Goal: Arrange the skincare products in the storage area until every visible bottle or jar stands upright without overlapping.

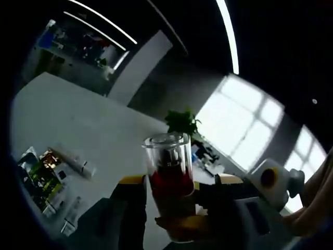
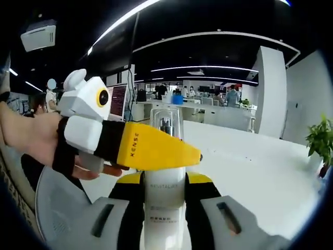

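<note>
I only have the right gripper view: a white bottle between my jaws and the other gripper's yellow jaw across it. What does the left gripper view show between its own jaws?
Observer: The left gripper has its jaws closed on either side of a clear-capped bottle with red showing inside.
Operator: Is anything lying flat on the table?
Observer: Yes, a white tube lies on its side on the white table.
Operator: What is next to it?
Observer: Some green packets sit beside it, towards the table's edge.
</note>
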### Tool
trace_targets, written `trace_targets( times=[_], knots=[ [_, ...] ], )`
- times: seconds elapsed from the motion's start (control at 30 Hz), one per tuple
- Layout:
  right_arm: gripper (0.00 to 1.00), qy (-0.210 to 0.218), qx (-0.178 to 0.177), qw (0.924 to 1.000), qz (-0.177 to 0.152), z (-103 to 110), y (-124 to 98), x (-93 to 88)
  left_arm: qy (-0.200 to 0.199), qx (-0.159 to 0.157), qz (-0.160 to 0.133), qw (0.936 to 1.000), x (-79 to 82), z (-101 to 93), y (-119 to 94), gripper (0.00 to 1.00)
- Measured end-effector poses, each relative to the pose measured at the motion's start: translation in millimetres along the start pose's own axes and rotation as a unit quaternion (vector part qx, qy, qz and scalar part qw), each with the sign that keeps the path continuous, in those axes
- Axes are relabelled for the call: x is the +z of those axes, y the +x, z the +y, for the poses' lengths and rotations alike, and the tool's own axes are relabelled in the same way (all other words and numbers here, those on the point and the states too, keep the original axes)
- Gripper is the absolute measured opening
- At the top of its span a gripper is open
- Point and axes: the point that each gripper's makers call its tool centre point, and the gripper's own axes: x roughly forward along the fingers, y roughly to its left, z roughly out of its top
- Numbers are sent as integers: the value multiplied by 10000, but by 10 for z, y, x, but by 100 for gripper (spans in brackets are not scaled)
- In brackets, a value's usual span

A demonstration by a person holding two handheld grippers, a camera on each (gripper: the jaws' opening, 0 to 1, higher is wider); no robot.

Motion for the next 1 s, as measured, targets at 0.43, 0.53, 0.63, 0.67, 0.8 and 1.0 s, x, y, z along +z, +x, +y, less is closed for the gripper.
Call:
trace_targets(
  times=[0.43, 0.53, 0.63, 0.67, 0.8, 1.0],
  knots=[
    [29, 121, -137, 9997, -156, -84, -16, 77, 429, 76, 344, 9985, 4, 16, 128, 35],
    [29, 149, -158, 9996, -193, -104, -14, 104, 449, 91, 326, 9984, 24, 20, 137, 33],
    [29, 155, -168, 9995, -214, -114, -12, 124, 498, 121, 317, 9982, 35, 28, 145, 31],
    [29, 149, -171, 9995, -219, -120, -13, 132, 478, 141, 301, 9983, 41, 35, 150, 31],
    [29, 125, -160, 9996, -211, -135, -10, 125, 493, 133, 286, 9983, 44, 29, 166, 30],
    [29, 173, -133, 9995, -238, -165, -15, 116, 395, -11, 382, 9985, 59, 13, 206, 28]
  ],
)
